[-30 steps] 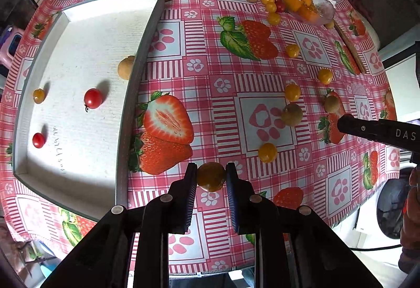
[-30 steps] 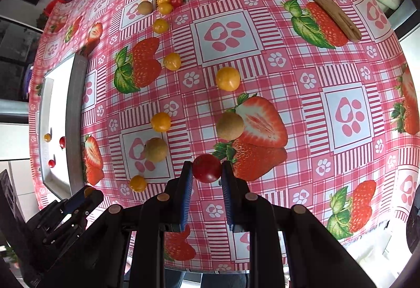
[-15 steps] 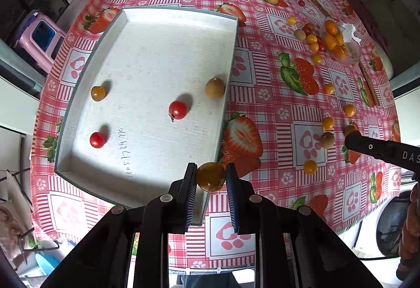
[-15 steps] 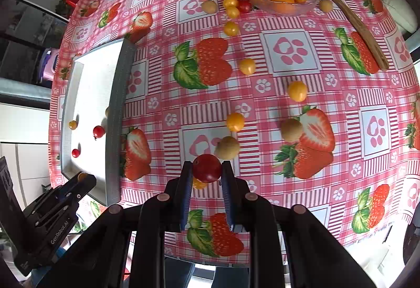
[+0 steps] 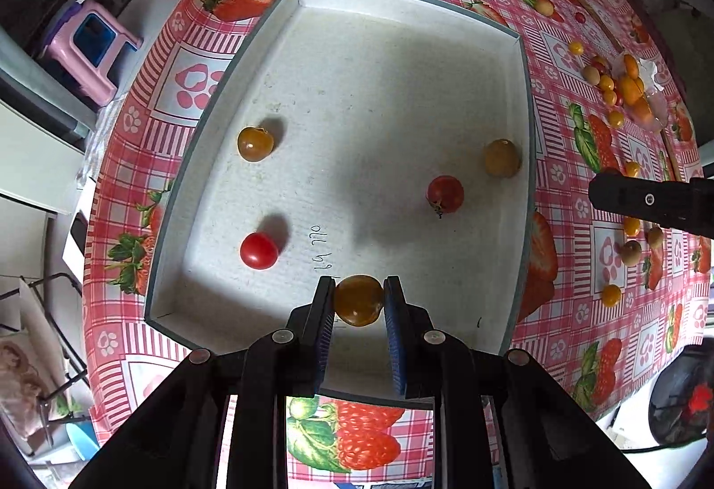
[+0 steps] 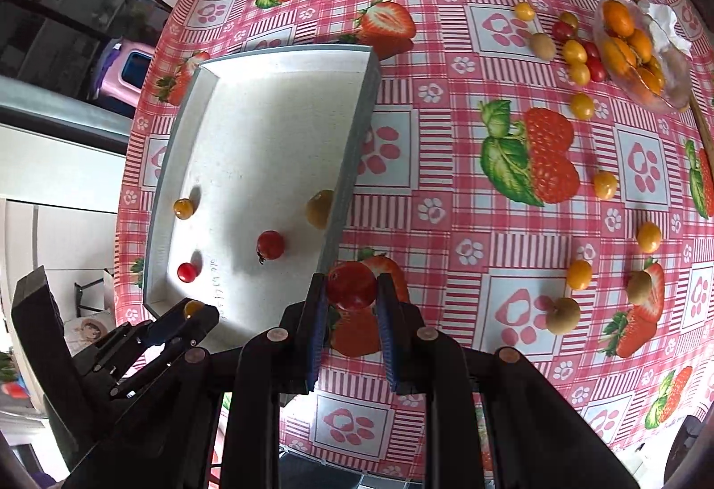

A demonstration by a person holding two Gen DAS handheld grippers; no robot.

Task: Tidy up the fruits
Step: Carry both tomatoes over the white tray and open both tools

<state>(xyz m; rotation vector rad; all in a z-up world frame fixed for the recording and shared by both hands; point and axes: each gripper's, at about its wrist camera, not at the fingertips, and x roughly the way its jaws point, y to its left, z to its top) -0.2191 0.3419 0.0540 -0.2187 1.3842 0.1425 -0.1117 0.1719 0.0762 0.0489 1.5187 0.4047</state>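
Left claw [image 5: 359,300] grips a yellow tomato [image 5: 358,300] over the tray [image 5: 520,43] — lower first, then release gently; right claw [image 6: 349,288] clamps a red tomato [image 6: 350,284] — waiting beside.

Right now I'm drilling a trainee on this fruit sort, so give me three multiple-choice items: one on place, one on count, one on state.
1. Where is the left gripper?
A. over the white tray
B. over the glass bowl
C. off the table

2. How many fruits lie loose in the tray?
A. two
B. four
C. six

3. What does the right gripper hold?
A. nothing
B. a red tomato
C. an orange

Key: 1 A, the tray floor lies below its fingers. 2 B, two red, two yellowish. 3 B, the fingers clamp it.
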